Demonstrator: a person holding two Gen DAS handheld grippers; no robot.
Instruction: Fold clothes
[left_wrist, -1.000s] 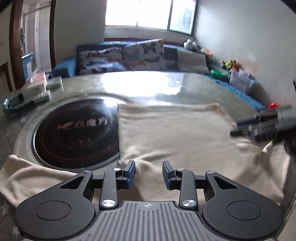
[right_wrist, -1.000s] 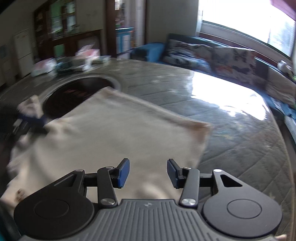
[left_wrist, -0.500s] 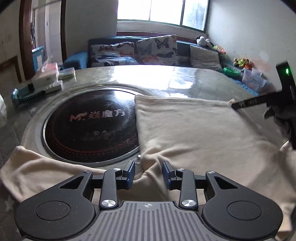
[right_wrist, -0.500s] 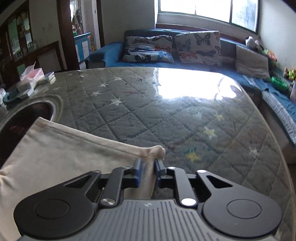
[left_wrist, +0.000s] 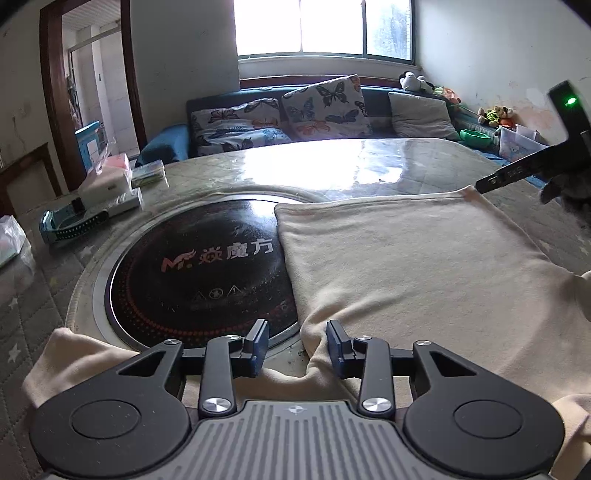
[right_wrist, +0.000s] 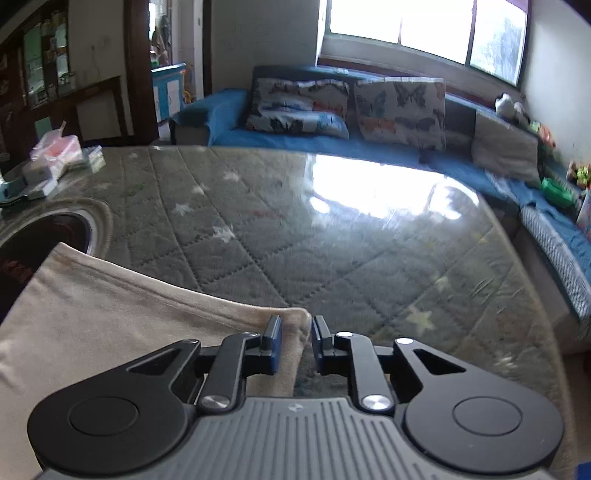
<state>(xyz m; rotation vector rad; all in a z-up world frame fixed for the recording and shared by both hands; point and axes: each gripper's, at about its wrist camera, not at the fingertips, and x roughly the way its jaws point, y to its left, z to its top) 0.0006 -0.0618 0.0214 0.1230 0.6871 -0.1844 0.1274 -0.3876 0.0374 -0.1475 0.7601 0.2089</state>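
A cream garment (left_wrist: 413, 266) lies flat on the round quilted table (left_wrist: 332, 166), with one sleeve (left_wrist: 74, 354) trailing off to the near left. My left gripper (left_wrist: 297, 345) is open, its jaws on either side of a fold at the garment's near edge. My right gripper (right_wrist: 296, 345) has its jaws a narrow gap apart around the garment's far right corner (right_wrist: 295, 321), and the cloth sits between the pads. It shows from the side in the left wrist view (left_wrist: 517, 170), at that same corner.
A black round cooktop (left_wrist: 195, 266) is set in the table's middle, partly under the garment. Boxes and a blue-green object (left_wrist: 70, 221) sit at the table's far left. A blue sofa with butterfly cushions (left_wrist: 317, 107) runs behind the table.
My right gripper swung to the garment's far right corner and closed around it, then loosened slightly. My left gripper stayed open at the near edge and the view steadied.
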